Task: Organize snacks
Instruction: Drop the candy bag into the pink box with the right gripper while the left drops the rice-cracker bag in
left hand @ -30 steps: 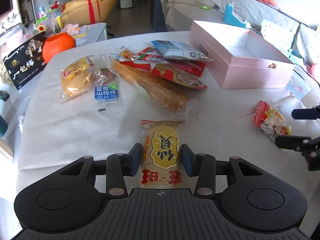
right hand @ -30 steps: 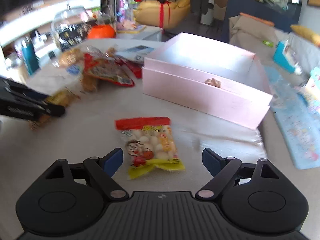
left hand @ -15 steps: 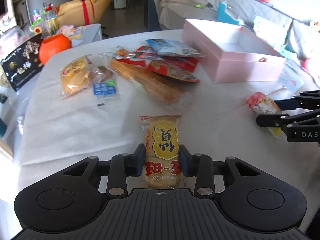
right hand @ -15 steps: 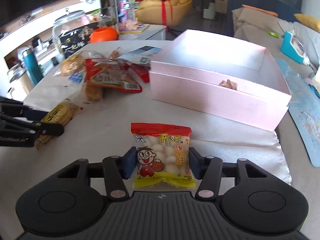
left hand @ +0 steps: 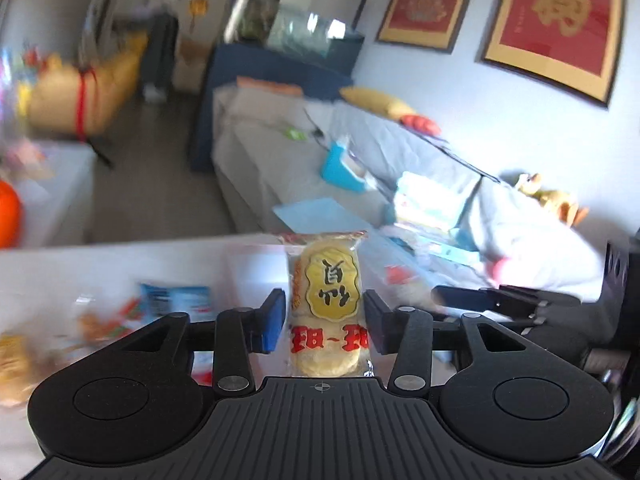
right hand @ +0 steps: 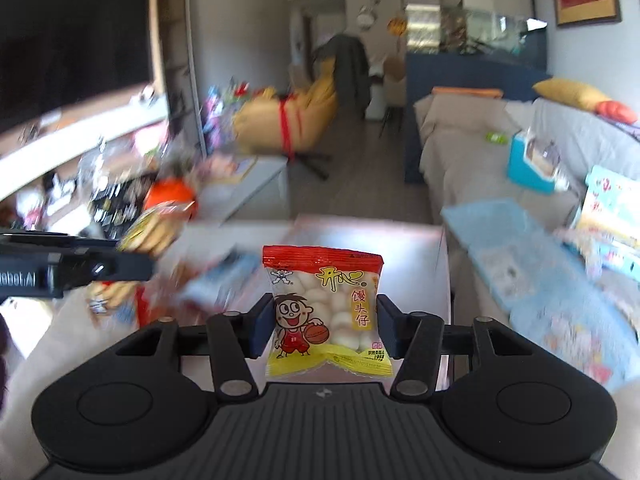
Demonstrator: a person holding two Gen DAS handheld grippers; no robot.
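2 snacks ride above the table: left gripper (left hand: 324,320) clamps a rice cracker pack (left hand: 326,304), right gripper (right hand: 322,326) pinches a milk-ball bag (right hand: 324,312), seemingly for boxing.

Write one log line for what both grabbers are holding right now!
left gripper: shut on rice cracker pack, lifted | right gripper: shut on small bun snack bag, lifted | background: blurred

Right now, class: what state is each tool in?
Left tool: closed on the yellow rice cracker packet.
Right tool: closed on the red-and-yellow snack bag.
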